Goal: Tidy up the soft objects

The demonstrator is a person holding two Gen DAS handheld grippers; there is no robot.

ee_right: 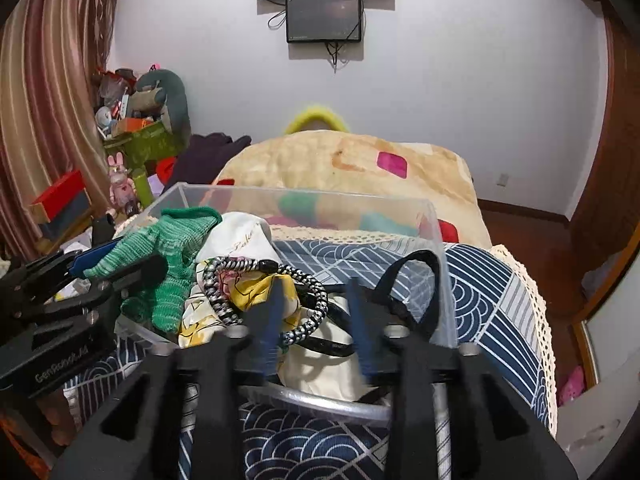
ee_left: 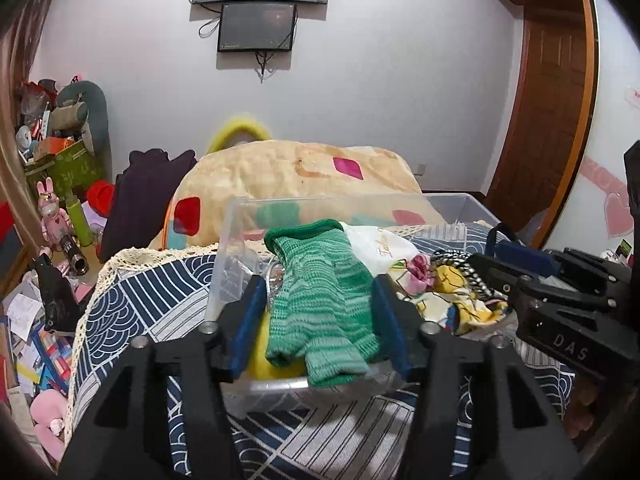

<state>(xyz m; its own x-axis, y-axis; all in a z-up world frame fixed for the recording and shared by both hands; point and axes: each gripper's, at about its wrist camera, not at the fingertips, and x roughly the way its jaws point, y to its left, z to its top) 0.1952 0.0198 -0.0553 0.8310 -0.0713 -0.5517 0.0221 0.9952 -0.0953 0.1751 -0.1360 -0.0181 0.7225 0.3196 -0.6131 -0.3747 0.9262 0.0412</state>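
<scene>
Your left tool (ee_left: 320, 312) — jaws wide, straddling the green knit glove (ee_left: 316, 304) draped over the clear bin's (ee_left: 236, 248) near rim. Your right tool (ee_right: 316, 320) — jaws apart, empty, over the braided cord (ee_right: 308, 320); its housing reads "DAS", the left's "GenRobot.AI".

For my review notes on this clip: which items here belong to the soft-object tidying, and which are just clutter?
Job: clear bin, green knit glove, floral cloth, braided band, left gripper, right gripper.

Clutter: pink bunny figure, wall monitor, patchwork quilt.
</scene>
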